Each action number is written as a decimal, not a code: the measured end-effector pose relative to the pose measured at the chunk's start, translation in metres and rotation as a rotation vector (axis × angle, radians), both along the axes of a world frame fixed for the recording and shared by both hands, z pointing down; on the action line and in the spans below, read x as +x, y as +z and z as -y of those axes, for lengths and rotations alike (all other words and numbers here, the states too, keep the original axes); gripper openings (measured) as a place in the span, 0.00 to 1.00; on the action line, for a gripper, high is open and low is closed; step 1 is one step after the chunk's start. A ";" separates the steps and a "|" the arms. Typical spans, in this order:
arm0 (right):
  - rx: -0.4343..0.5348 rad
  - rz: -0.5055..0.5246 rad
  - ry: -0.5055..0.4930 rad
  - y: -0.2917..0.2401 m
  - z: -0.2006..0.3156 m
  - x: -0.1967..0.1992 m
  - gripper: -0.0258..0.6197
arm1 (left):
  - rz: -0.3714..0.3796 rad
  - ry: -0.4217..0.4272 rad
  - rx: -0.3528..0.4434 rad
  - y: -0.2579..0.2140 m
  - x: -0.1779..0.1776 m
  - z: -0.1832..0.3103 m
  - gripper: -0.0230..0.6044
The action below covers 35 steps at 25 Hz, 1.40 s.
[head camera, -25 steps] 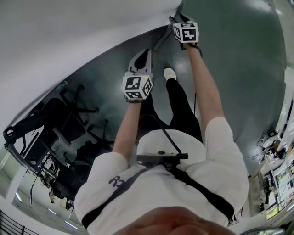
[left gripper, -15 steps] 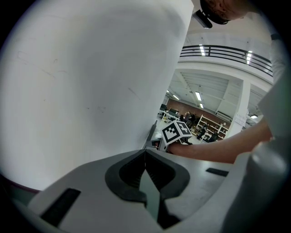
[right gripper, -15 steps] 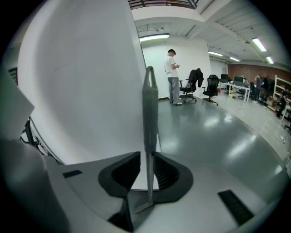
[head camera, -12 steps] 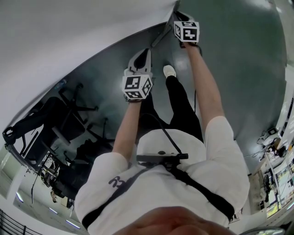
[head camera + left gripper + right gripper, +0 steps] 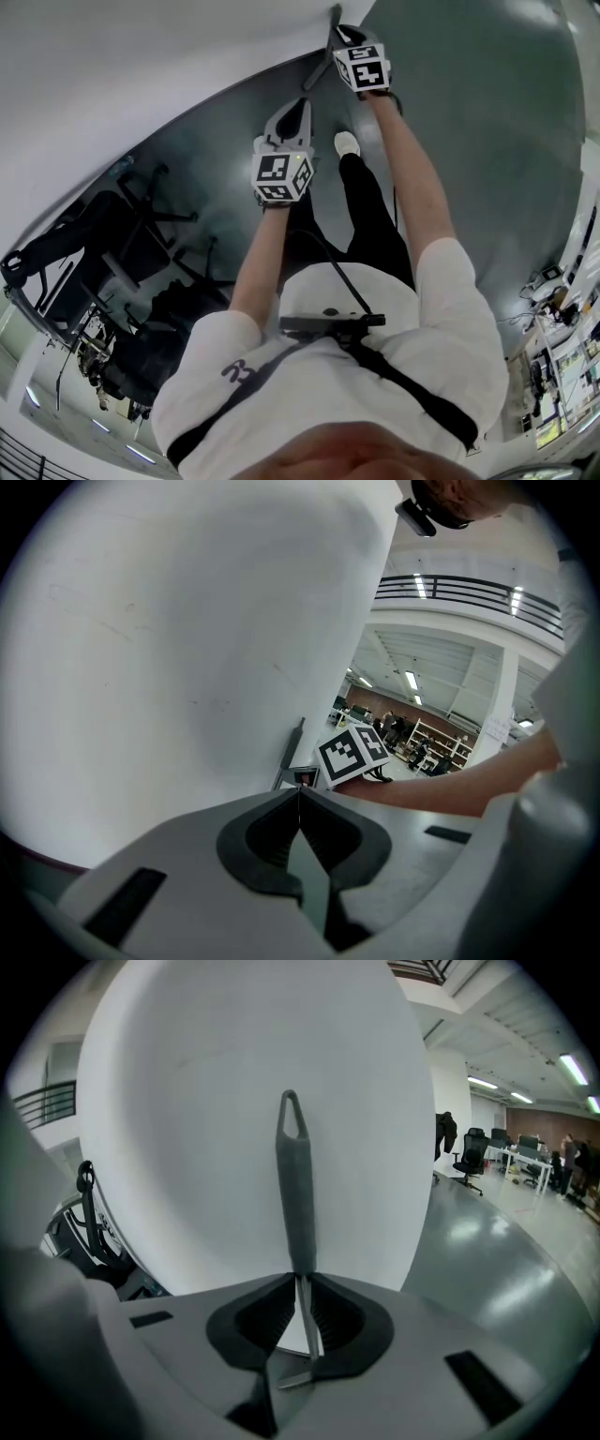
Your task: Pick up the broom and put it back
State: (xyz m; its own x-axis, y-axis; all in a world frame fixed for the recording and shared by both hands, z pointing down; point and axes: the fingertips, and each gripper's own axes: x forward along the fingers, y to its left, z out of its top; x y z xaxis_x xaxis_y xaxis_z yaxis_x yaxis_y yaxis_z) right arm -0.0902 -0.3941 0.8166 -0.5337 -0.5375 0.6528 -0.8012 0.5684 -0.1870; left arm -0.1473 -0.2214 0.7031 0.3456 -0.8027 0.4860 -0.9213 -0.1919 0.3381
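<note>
The broom's grey handle, with a hanging loop at its top, stands up against the white wall. My right gripper is shut on the handle; its jaws have just been closing, with the handle between them. In the head view the right gripper is at the top, by the wall, and the handle slants past it. The broom's head is hidden. My left gripper hangs lower and to the left, shut with nothing in it. From the left gripper view the handle shows beside the right gripper's marker cube.
The white wall curves across the upper left. Black office chairs stand at the left on the grey floor. The person's white shoe is below the grippers. Desks with clutter line the right edge.
My right gripper has moved left toward the wall with the broom handle, which now stands steeper. The left gripper has stayed put.
</note>
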 end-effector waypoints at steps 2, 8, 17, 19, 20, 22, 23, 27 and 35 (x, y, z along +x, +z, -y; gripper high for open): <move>-0.027 0.012 -0.003 0.004 -0.001 0.002 0.13 | 0.000 -0.008 0.002 -0.001 -0.006 -0.002 0.05; -0.048 -0.021 0.014 0.009 0.006 0.024 0.13 | 0.000 -0.025 -0.003 0.002 -0.013 -0.005 0.05; -0.061 -0.019 0.077 0.015 0.003 0.038 0.13 | -0.001 -0.012 -0.011 0.007 -0.009 -0.010 0.05; -0.060 -0.013 0.078 0.015 0.004 0.039 0.13 | 0.001 -0.010 -0.011 0.008 -0.008 -0.010 0.05; -0.060 -0.013 0.077 0.016 0.003 0.040 0.13 | 0.002 -0.009 -0.011 0.009 -0.008 -0.010 0.05; -0.055 -0.012 0.073 0.015 0.002 0.041 0.13 | 0.003 -0.010 -0.013 0.011 -0.009 -0.011 0.05; -0.052 -0.011 0.070 0.013 0.000 0.041 0.13 | 0.003 -0.011 -0.015 0.012 -0.009 -0.012 0.05; -0.045 0.000 0.060 0.007 -0.012 0.041 0.13 | 0.001 -0.006 -0.017 0.011 -0.005 -0.014 0.05; -0.003 0.083 0.133 -0.046 -0.051 0.062 0.13 | 0.007 0.000 0.013 -0.013 0.001 -0.012 0.05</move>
State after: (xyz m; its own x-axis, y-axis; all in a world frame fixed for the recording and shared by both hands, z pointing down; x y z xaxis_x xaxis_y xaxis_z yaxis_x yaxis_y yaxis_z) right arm -0.0282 -0.3435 0.7710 -0.5102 -0.6052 0.6111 -0.8512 0.4572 -0.2578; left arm -0.1461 -0.2095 0.6902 0.3422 -0.8091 0.4779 -0.9237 -0.1964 0.3289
